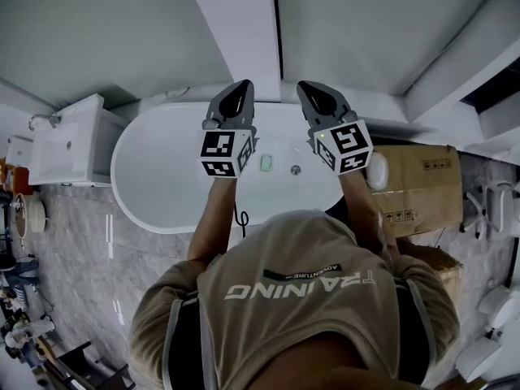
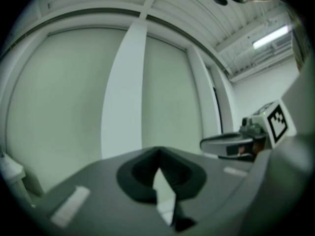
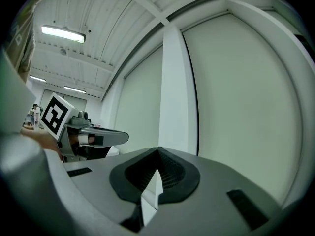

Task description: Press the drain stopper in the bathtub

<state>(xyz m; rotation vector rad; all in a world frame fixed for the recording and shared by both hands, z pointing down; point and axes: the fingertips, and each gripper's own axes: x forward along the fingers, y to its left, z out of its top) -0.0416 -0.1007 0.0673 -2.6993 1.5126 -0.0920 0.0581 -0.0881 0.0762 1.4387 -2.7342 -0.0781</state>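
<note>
The white oval bathtub (image 1: 154,177) lies below me in the head view. Its small round drain stopper (image 1: 296,170) sits on the tub floor beside a pale green rectangular patch (image 1: 266,162). Both grippers are held up side by side over the tub's far rim, well above the stopper, pointing toward the wall. My left gripper (image 1: 240,88) is shut with nothing in it, and its jaw tips (image 2: 157,152) meet. My right gripper (image 1: 309,88) is also shut and holds nothing, its tips (image 3: 158,151) touching. Each gripper view shows the other gripper alongside, against the pale wall panels.
A white pillar (image 1: 240,31) runs up the wall behind the tub. A white washbasin cabinet (image 1: 71,141) with a tap (image 1: 41,120) stands at the tub's left end. Cardboard boxes (image 1: 422,184) sit at its right end. Small fittings clutter the floor at the lower left (image 1: 24,315).
</note>
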